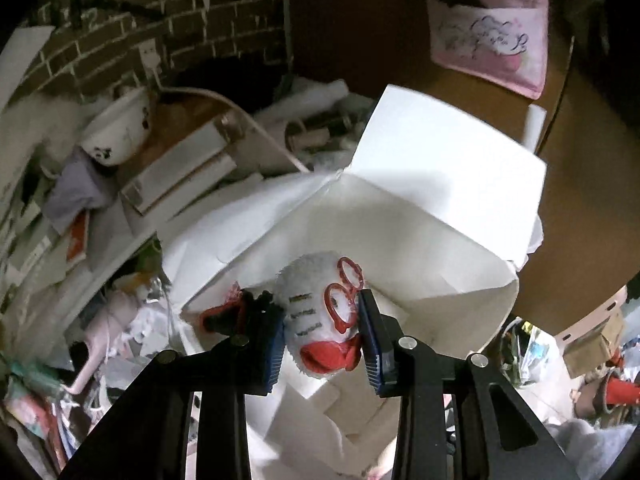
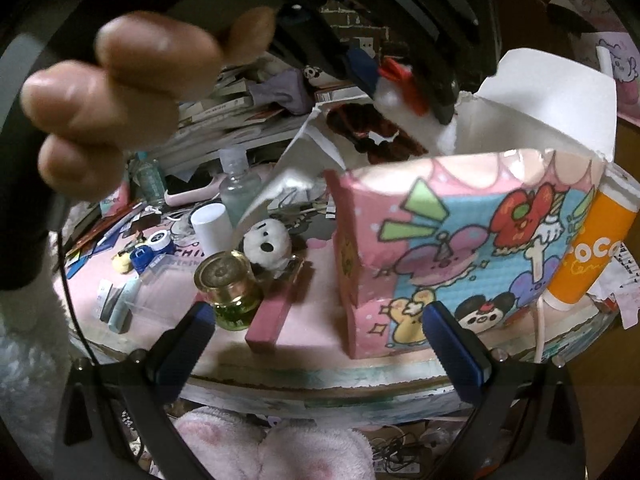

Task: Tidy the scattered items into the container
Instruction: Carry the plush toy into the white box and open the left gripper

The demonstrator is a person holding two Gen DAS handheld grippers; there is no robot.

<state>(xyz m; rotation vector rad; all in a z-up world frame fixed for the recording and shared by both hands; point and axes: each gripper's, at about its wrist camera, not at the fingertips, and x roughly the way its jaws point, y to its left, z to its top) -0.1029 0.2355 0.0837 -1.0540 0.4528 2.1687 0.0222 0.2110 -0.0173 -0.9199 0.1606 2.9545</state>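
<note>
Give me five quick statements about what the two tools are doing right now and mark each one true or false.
1. The left tool is shut on a white plush toy with red glasses. True.
2. The toy is held above the open white box. True.
3. The right tool is gripping the gold-lidded glass jar. False: its jaws stand open and hold nothing; the jar sits on the pink table mat.
4. The small panda plush is already inside the white box. False: it lies on the table behind the jar.
5. An orange cup stands beside the pink cartoon-printed box. True.
</note>
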